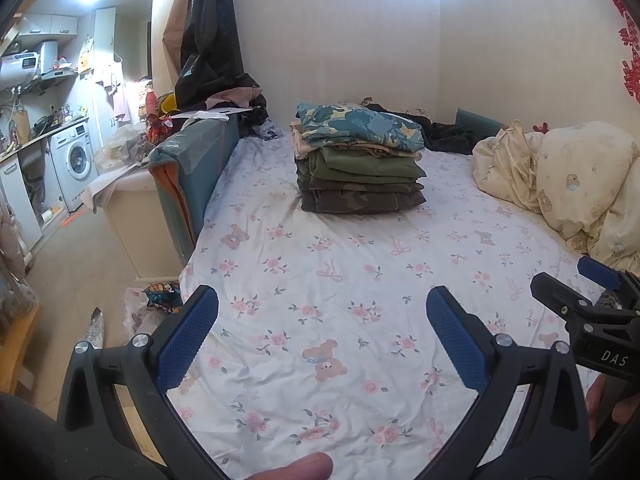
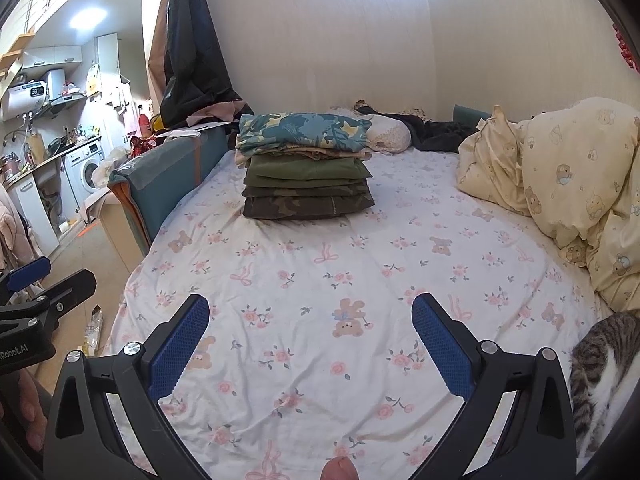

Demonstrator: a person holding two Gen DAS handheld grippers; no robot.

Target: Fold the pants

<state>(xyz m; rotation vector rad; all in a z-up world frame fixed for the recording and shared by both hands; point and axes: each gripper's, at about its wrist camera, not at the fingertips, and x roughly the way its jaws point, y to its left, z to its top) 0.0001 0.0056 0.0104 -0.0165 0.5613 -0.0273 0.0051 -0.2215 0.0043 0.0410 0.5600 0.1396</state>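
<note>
Both claws hang level above the near end of the bed, pointing toward the far wall. The left gripper [image 1: 322, 308] has its blue-padded fingers [image 1: 188, 336] spread wide with nothing between them, only sheet showing in the gap. The right gripper [image 2: 310, 316] is the same: fingers [image 2: 442, 346] apart, empty, side by side with the other. Each shows at the edge of the other's view; "DAS" reads in white on the right one's black body, and "Robot.AI" on the left one's. A fingertip shows at the bottom edge of each view.

Straight ahead of both claws, well beyond the fingertips, sits the stack of folded pants [image 1: 360, 176] [image 2: 306, 188]: camouflage at the bottom, olive green above, a blue floral piece on top. It rests on the bed sheet [image 1: 328, 264] [image 2: 320, 264], white with pink roses, bows and teddy bears, slightly wrinkled.

To the right of the right claw, a tabby cat [image 2: 604, 372] lies on the sheet near the edge. Further right and ahead, a cream bear-print duvet [image 1: 560, 176] [image 2: 568, 176] is bunched up. Off to the left is a kitchen corner with a washing machine [image 1: 76, 160] [image 2: 86, 170] and a wall water heater [image 2: 26, 98] with a lit display, digits too small to read.
</note>
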